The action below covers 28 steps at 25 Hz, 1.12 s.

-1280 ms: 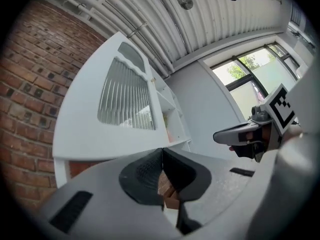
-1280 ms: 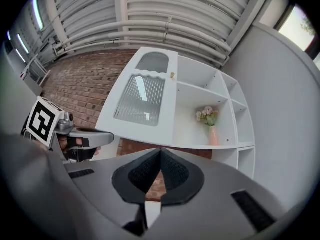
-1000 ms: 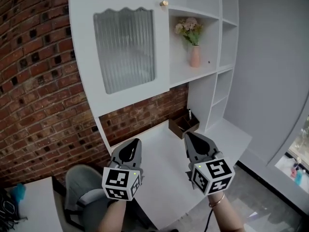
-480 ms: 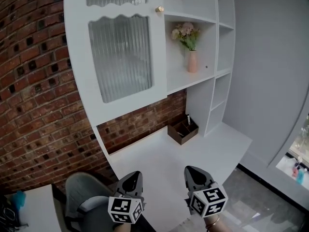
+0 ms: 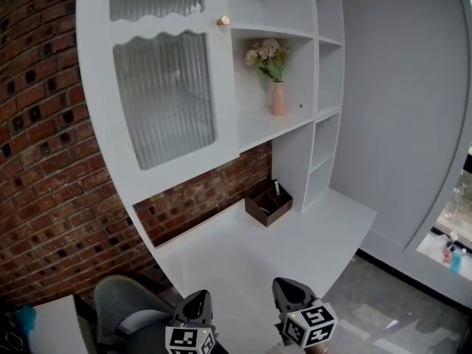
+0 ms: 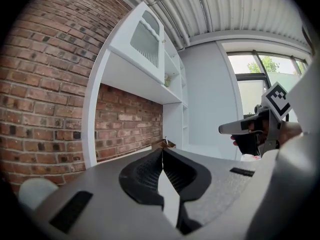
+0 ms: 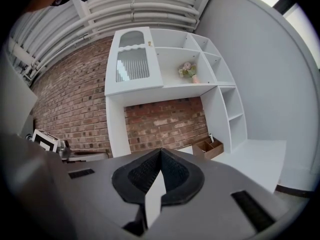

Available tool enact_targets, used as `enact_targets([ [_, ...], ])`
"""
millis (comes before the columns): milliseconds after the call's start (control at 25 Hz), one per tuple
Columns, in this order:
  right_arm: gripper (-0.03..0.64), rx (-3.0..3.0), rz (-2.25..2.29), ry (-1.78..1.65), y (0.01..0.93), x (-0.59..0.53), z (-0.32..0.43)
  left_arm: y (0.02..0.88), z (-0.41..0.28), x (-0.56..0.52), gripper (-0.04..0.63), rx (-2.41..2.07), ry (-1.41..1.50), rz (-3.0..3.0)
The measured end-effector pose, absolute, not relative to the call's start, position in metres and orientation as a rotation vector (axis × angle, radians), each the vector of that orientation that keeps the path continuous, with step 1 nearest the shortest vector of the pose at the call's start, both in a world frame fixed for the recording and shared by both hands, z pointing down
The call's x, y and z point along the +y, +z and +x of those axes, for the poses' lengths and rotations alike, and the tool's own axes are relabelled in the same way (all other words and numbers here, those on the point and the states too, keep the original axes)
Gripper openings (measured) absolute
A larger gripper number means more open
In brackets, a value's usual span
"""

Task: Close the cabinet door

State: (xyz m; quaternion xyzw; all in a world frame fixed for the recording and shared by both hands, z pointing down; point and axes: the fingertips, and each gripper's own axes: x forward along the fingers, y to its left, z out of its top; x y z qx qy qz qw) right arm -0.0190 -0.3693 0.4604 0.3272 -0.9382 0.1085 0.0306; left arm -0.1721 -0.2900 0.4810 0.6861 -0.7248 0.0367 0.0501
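Sunk since the earlier frame to the very bottom edge of the head view: the left gripper (image 5: pixel 199 298) and the right gripper (image 5: pixel 285 285), now low, near the front edge of the bench (image 5: pixel 243 253). Jaws of both pressed together tip to tip, with nothing between them.

Cabinet door (image 5: pixel 158 87) high above the jaws and ahead of them, up and to the left, well apart from both. Seemingly flat against its frame already, with a small gold knob (image 5: pixel 223 21) on its right edge. Cannot confirm from these views that it is fully seated.

Possible trouble from here:
- If not fully seated, a slow swing open again, with no jaws near enough to stop it.
- If another push is needed, a long reach upward from so low. With closed jaws only a push possible, and easy to slip off the ribbed glass or the small knob.
- To the right of the knob, on the open shelf, a vase with flowers (image 5: pixel 277 98). Danger of knocking it over with a right gripper drifting too far to that side.
- Ahead of the right jaws, on the bench, a wooden box (image 5: pixel 268 203), in the way of a careless rise.
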Motion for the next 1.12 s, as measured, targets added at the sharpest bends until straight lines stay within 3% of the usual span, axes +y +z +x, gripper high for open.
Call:
enact_targets([
  [1120, 0.000, -2.854, 0.993, 0.301, 0.496, -0.363, -0.008, 0.478, -0.166, -0.301, 0.012, -2.188, 0.091, 2.109],
])
